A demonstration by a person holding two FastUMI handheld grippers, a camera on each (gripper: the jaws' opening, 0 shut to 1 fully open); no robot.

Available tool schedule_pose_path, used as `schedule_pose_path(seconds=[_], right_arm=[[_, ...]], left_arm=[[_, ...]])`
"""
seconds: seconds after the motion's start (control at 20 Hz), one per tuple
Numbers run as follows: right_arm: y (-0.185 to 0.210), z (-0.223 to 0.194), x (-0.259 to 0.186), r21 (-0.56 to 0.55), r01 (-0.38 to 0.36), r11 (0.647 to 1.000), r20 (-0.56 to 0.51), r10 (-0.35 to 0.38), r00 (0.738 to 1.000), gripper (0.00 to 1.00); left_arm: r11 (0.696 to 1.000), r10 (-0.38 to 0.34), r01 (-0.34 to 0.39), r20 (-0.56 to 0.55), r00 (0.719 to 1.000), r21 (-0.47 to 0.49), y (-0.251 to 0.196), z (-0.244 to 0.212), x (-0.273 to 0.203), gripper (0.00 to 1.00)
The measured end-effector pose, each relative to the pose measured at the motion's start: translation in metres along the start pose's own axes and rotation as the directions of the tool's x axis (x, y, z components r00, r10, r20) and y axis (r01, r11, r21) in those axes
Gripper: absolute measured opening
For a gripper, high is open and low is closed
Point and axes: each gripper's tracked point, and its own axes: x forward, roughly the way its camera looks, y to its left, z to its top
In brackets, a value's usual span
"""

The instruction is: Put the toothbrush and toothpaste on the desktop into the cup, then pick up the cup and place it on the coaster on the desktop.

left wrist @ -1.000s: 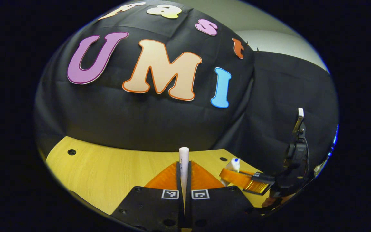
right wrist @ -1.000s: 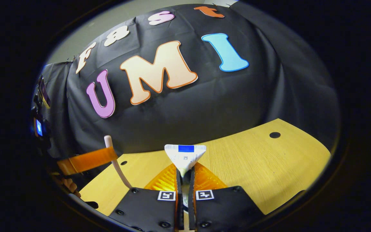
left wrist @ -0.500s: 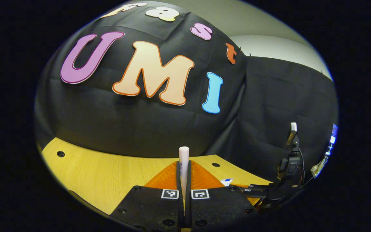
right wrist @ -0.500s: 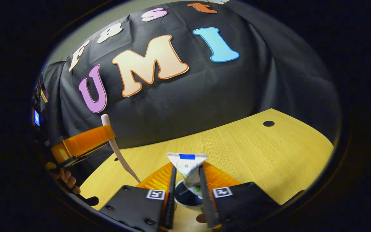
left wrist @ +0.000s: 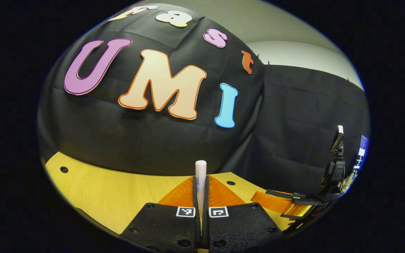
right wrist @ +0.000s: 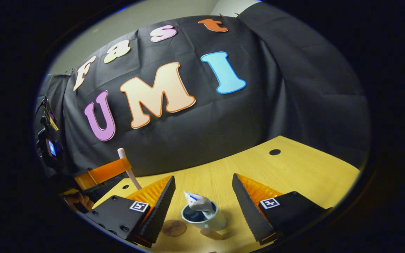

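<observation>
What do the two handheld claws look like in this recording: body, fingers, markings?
Both match. The right claw has black matte bodies with screw heads, each carrying a square black-and-white fiducial tag, and wedge-shaped fingers with ridged inner faces. The left claw shows the same black plates and paired tags. Its camera mount appears as dark hardware with a small lit screen.

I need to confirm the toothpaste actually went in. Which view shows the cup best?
The right gripper view: the cup stands on the desktop between the open right claw's fingers, with the toothpaste leaning inside it. The left gripper view looks along the toothbrush held in the left claw and gives nothing useful on the cup.
</observation>
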Motion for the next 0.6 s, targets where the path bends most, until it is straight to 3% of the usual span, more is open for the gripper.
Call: schedule_pose_path(seconds=[0.45,0.6], right_arm=[[-0.054,-0.005,-0.031,-0.006,0.107,0.994,0.011,-0.107,0.994,0.98],[-0.064,-0.008,-0.036,-0.007,0.132,0.991,0.009,-0.132,0.991,0.98]], left_arm=[[1.0,-0.027,0.027,-0.007,1.0,-0.014,-0.017,-0.037,0.035,0.0],[0.999,-0.028,0.029,0.016,0.999,-0.017,-0.018,-0.03,0.033,0.0]])
